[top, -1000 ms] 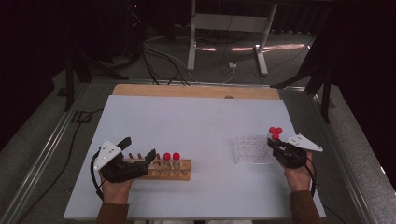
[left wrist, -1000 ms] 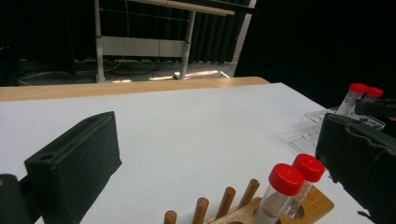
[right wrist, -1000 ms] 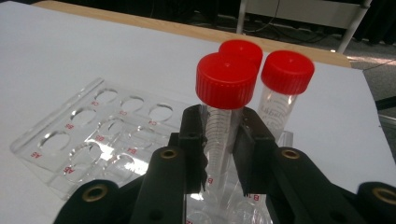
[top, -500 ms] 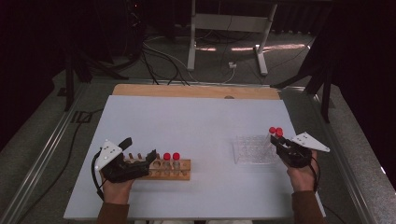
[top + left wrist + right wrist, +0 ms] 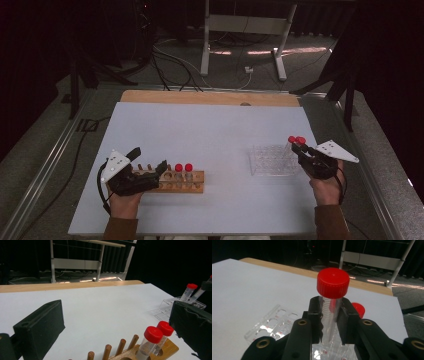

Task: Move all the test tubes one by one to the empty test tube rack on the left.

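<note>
My right gripper (image 5: 331, 315) is shut on a clear tube with a red cap (image 5: 333, 283), held upright at the right end of a clear plastic rack (image 5: 272, 325). A second red-capped tube (image 5: 359, 310) stands just behind it. The high view has this gripper (image 5: 301, 148) at the rack (image 5: 267, 160); whether the held tube's foot is seated is hidden. My left gripper (image 5: 148, 159) stands open around the left end of a wooden rack (image 5: 197, 186). Two red-capped tubes (image 5: 150, 340) stand in that rack beside its pegs (image 5: 121, 345), between the open jaws.
The white table top (image 5: 210, 130) ends in a wooden strip (image 5: 210, 97) at the far edge. Beyond it stand a metal table frame (image 5: 240, 30) and floor cables. Metal rails run along both sides of the table.
My right gripper has shifted slightly to the right with its tube. The left gripper has stayed where it was.
</note>
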